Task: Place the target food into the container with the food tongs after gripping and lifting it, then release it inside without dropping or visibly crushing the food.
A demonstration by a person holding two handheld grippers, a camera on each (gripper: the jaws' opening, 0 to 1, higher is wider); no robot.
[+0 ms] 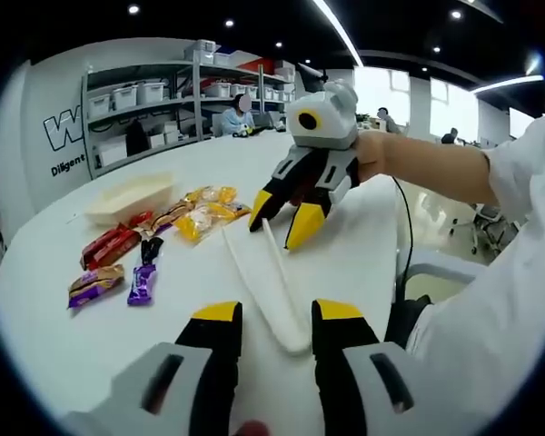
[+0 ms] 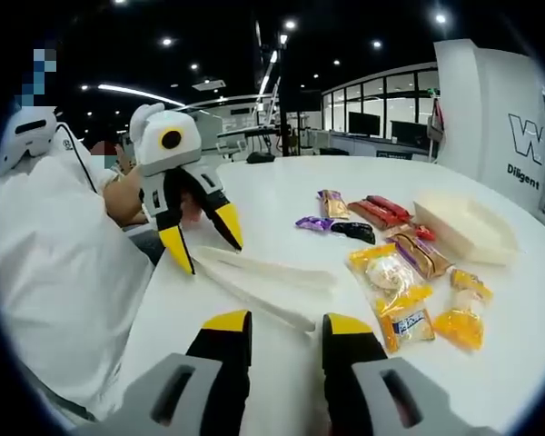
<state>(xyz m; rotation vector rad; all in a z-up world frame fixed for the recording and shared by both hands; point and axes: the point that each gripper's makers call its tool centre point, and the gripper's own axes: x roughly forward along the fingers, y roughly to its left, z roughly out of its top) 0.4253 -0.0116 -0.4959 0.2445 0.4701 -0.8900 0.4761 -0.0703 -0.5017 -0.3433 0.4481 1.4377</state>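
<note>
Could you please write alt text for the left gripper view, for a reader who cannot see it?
White food tongs lie on a white table, with the left gripper open at their closed end and the right gripper open over their tips. To the left lie wrapped snacks and a shallow tray.

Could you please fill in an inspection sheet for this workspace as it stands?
Surface: white table, bare near the grippers.
Job's things: white tongs lying flat; empty cream container beyond the snacks.
Clutter: wrapped snacks in a loose group, red, purple and yellow packs.
Grippers: left gripper and right gripper both open, holding nothing, over the tongs.
Cables: black cable over the table edge.
Surroundings: shelving with bins; people seated behind.
</note>
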